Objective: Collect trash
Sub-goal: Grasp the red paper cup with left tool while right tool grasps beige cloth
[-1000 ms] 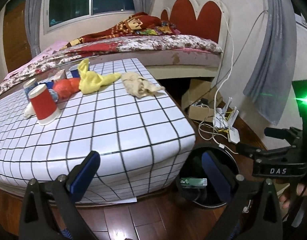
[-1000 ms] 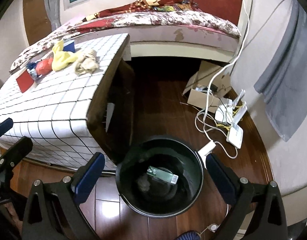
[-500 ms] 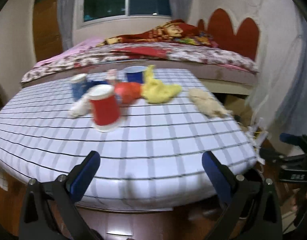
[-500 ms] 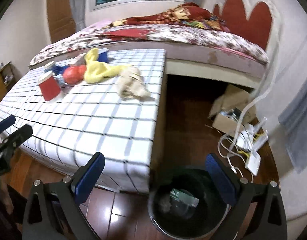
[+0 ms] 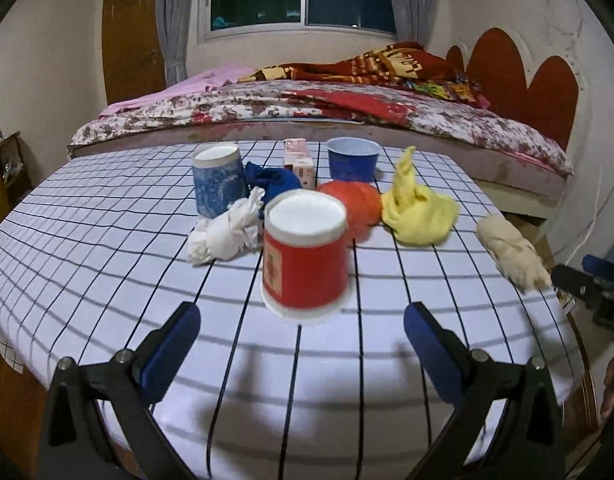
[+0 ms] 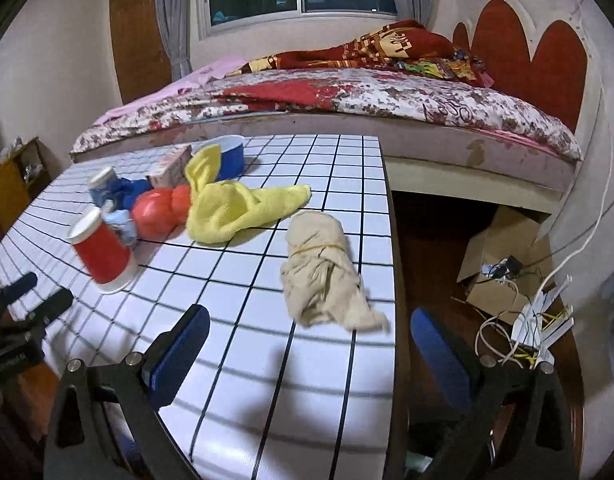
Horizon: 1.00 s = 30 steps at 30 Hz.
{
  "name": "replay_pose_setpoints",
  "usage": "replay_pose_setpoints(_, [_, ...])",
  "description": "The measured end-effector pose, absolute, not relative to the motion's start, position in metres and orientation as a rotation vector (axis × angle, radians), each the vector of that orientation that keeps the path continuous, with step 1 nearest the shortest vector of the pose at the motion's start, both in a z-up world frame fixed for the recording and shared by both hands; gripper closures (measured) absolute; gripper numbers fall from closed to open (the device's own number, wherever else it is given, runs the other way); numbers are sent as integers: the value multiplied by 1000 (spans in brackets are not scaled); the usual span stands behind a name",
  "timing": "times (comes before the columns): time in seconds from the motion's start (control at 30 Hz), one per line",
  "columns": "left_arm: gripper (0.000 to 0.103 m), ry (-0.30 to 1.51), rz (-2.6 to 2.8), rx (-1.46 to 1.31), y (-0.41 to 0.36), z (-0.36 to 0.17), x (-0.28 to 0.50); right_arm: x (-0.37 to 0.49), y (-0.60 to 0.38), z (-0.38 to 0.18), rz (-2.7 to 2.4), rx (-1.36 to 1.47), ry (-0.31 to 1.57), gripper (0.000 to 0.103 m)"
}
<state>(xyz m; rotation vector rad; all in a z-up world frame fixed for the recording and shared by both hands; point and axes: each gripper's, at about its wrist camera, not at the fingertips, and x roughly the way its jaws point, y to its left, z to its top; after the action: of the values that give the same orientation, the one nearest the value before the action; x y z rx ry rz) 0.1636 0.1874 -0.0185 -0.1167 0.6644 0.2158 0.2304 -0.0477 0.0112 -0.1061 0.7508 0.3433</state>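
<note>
An upturned red paper cup stands on the white grid-cloth table, just ahead of my open left gripper. Behind it lie a crumpled white paper, an upturned blue patterned cup, a blue rag, an orange bag, a yellow cloth, a blue cup and a small pink carton. A beige wad bound by a rubber band lies ahead of my open right gripper, both grippers empty.
A bed with a floral cover runs behind the table. On the wood floor to the right sit a cardboard box and a tangle of cables and routers. The table's right edge drops to the floor.
Both grippers have swung up from the bin on the floor to the tabletop. The left one has closed in on the red cup, the right one on the beige wad.
</note>
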Motion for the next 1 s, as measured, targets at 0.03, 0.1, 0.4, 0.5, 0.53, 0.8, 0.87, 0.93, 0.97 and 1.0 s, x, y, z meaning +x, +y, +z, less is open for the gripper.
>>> replay_pose_setpoints(0.03, [1, 667, 214, -118, 189, -20, 171, 235, -47, 10, 346, -98, 752, 1])
replay_pose_setpoints(0.1, [2, 667, 212, -112, 190, -22, 181, 246, -44, 5, 347, -86, 765, 4])
replay_pose_setpoints(0.4, [15, 693, 189, -138, 206, -32, 208, 282, -36, -19, 376, -44, 852, 27])
replay_pose_setpoints(0.5, [33, 695, 164, -144, 209, -33, 208, 285, -31, -24, 372, -59, 861, 41])
replay_pose_setpoints(0.53, [39, 693, 155, -142, 208, -33, 208, 285, -30, -25, 368, -67, 863, 52])
replay_pose_setpoints(0.8, [42, 660, 131, -133, 204, -24, 188, 273, -36, -14, 394, -61, 826, 77])
replay_pose_setpoints(0.87, [42, 653, 130, -129, 201, -20, 183, 267, -37, -8, 396, -68, 810, 77])
replay_pose_setpoints(0.93, [42, 643, 129, -123, 198, -15, 176, 260, -38, -2, 402, -75, 795, 77])
replay_pose_setpoints(0.97, [42, 642, 129, -125, 197, -14, 175, 255, -40, 2, 403, -78, 788, 77])
replay_pose_setpoints(1.0, [42, 638, 125, -130, 197, -12, 172, 250, -43, 6, 406, -80, 783, 77])
